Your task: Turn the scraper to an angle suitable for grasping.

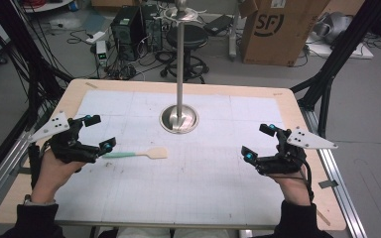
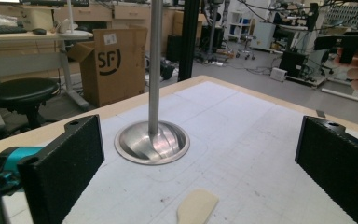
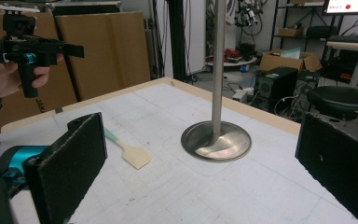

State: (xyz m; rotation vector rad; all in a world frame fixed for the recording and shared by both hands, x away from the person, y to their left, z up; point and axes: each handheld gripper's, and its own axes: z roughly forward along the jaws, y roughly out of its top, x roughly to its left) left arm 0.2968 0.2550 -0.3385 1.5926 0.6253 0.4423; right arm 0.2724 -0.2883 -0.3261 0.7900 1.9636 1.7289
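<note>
The left gripper (image 1: 100, 133) was held above the left side of the desk (image 1: 297, 106), its fingers (image 2: 63, 170) spread wide with nothing between them. The right gripper (image 1: 258, 141) was held above the right side of the desk, its fingers (image 3: 70, 163) likewise spread wide and empty. Each gripper was carried in one of the person's hands, with the forearms entering from the near edge of the desk. The spatula (image 1: 138, 153) lay flat on the white mat (image 1: 213, 188) covering the desk, left of centre. Its green handle pointed toward the left gripper, and its pale blade pointed toward the middle of the desk. The end of the handle lay just beside the lower fingertip of the left gripper in the high view; contact could not be confirmed. In the left gripper view, the pale blade (image 2: 196, 207) appeared low between the two fingers, on the mat. The right gripper stood well apart from the spatula. A metal stand (image 1: 179, 118), consisting of a round base and an upright pole, stood on the mat at the far centre, between the two grippers and beyond the spatula. A cardboard box (image 1: 278, 29) and a black stool (image 1: 187, 37) stood on the floor behind the desk.
</note>
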